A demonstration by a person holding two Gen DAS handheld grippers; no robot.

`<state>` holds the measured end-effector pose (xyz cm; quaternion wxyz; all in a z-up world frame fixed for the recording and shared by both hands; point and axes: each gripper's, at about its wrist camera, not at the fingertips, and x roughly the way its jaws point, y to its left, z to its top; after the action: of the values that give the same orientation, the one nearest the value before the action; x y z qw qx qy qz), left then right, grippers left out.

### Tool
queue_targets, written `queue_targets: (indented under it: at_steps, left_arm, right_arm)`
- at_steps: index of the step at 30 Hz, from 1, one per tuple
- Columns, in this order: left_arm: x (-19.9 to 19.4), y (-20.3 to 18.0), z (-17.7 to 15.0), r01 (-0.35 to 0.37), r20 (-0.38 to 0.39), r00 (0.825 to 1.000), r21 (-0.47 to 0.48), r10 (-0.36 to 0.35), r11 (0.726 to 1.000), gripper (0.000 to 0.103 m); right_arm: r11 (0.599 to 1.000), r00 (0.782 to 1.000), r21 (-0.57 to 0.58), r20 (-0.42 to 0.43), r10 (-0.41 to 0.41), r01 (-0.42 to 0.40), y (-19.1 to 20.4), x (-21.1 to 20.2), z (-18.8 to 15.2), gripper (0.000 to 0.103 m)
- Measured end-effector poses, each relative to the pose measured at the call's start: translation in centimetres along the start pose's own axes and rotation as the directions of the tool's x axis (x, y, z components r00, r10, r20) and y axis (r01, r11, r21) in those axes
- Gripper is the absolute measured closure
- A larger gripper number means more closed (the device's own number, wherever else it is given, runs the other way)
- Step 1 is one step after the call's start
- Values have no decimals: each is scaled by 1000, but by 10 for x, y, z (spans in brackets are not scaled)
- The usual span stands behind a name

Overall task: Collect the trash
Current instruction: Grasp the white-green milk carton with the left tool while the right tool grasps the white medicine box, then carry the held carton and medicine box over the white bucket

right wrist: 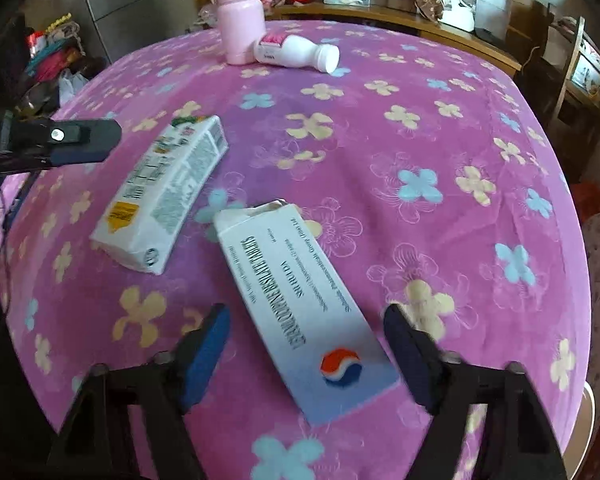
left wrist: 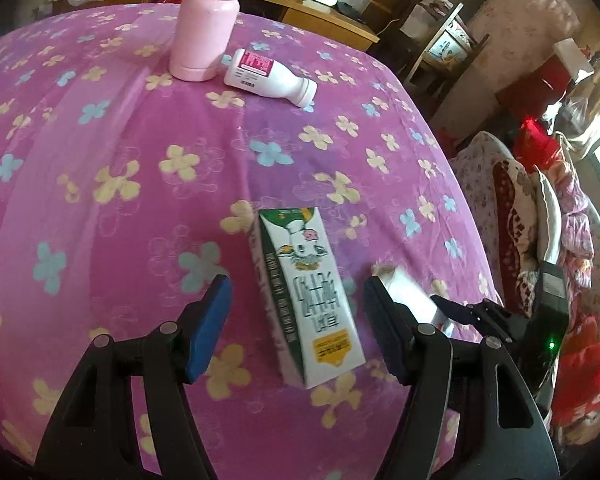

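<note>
Left wrist view: the left gripper (left wrist: 298, 320) straddles a green-and-white cardboard milk carton (left wrist: 308, 300) lying flat on the floral pink cloth (left wrist: 120, 140), pads clear of it.

Right wrist view: the right gripper (right wrist: 306, 354) (blue-padded) brackets a flat white paper medicine box (right wrist: 300, 312), jaws apart, not touching.

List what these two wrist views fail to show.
- Left wrist view: the pink flask top is cut by the upper edge.
- Left wrist view: the white box is mostly hidden behind the left claw finger.
- Right wrist view: small print on the milk carton is too blurred to read.
</note>
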<state>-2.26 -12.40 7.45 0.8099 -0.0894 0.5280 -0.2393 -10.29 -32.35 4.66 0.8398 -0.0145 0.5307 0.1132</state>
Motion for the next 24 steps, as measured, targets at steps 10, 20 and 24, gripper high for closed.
queue_targets:
  at_steps: [10, 20, 24]
  left_arm:
    - [39, -27, -3, -144, 11, 990, 25, 143, 989, 37]
    - [54, -28, -16, -158, -12, 987, 40, 159, 987, 46]
    - [43, -44, -24, -134, 13, 991, 65, 133, 989, 46]
  right_arm:
    - [968, 997, 248, 51, -55, 41, -29, -15, -16, 48]
    - [981, 995, 183, 74, -73, 58, -24, -18, -21, 54]
    - [981, 989, 186, 129, -75, 50, -27, -42, -29, 54]
